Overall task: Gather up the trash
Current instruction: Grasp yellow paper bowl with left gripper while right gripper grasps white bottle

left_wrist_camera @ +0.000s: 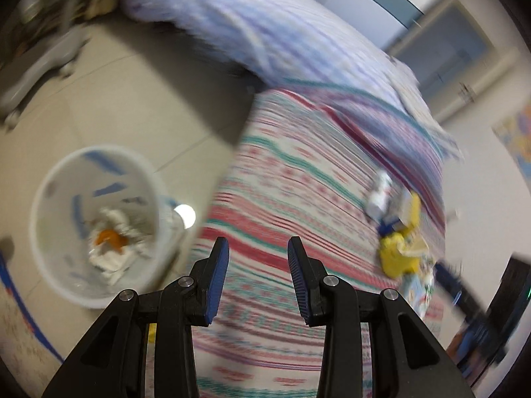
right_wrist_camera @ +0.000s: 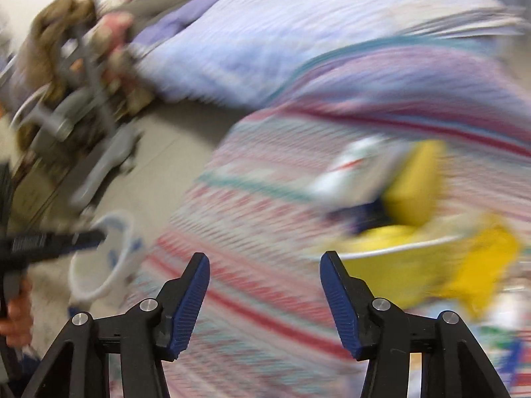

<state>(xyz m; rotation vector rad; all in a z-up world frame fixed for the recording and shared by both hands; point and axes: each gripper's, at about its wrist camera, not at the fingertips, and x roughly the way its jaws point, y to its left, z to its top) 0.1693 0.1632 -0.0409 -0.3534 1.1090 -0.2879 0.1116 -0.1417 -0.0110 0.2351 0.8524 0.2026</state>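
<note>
my left gripper hangs over the near edge of the bed, jaws spread apart with nothing between them, only the striped sheet showing through the gap. my right gripper is likewise released and empty, jaws wide, above the same sheet, though that view is badly smeared. just beyond my right jaws, on the bed's right side, lies the trash: a yellow wrapper and a yellow bowl-like shape touching it, a dark blue scrap, and a white packet with red marks behind them; the blur keeps me from telling more. in the left view the same heap sits near the bed's right edge, well apart from my left jaws, with a white packet at its far end. on the floor just beside the bed's left edge stands a white bin with blue marks, upright, holding crumpled white paper and an orange scrap. in the right view my left gripper's dark body crosses in front of that bin, a hand gripping it below. farther back a pale blue quilt is bunched across the bed's far end, and a grey wheeled frame stands on the floor to the left of it.
</note>
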